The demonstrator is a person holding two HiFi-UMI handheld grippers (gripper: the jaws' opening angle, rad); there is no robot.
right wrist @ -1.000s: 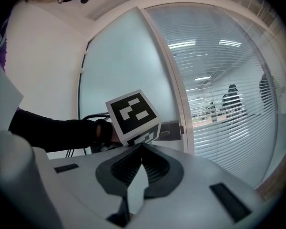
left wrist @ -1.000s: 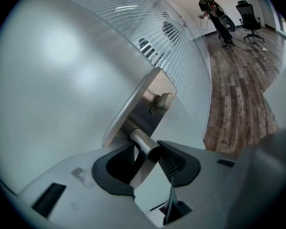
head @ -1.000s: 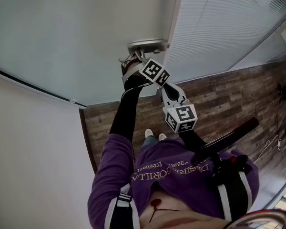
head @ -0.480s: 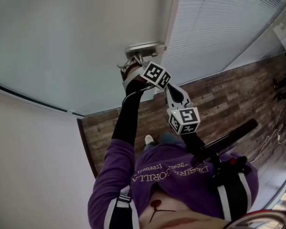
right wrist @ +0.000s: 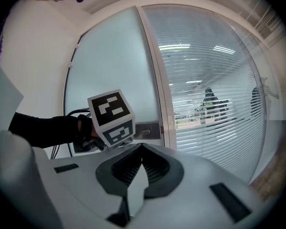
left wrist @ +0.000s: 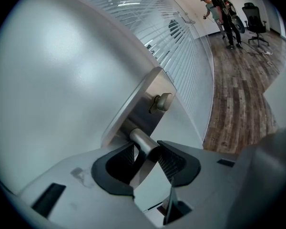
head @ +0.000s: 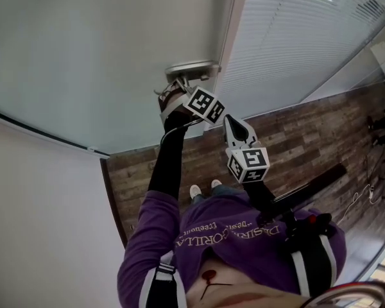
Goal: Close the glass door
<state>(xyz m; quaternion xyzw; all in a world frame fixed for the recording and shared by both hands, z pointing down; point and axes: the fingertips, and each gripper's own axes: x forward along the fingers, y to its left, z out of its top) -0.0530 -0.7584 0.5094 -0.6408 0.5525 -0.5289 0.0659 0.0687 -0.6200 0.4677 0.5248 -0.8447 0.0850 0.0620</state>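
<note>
The glass door (head: 109,43) is one frosted pane standing upright, long axis vertical. Its handle edge is just beside a white post (right wrist: 155,70), with one wall of slatted blinds (right wrist: 214,94) past the post. Whether the door is fully home against the post I cannot tell.

Its single handle (left wrist: 144,144) sits on one oblong metal plate (left wrist: 140,104) near that edge. The plate's long axis runs level across the pane, and the lever leaves it and points away from the post. One small thumb-turn (left wrist: 163,100) sits on the plate beside the lever.

There are two grippers, each with one marker cube. The left gripper (left wrist: 147,150) has its fingers closed on the handle, one pad on either side of the lever. The right gripper (right wrist: 142,149) hangs near it, off the door, with its fingers together and nothing between them.

Far along the wood-plank floor (left wrist: 238,94) stand two persons (left wrist: 220,11) and one office chair (left wrist: 255,18).
</note>
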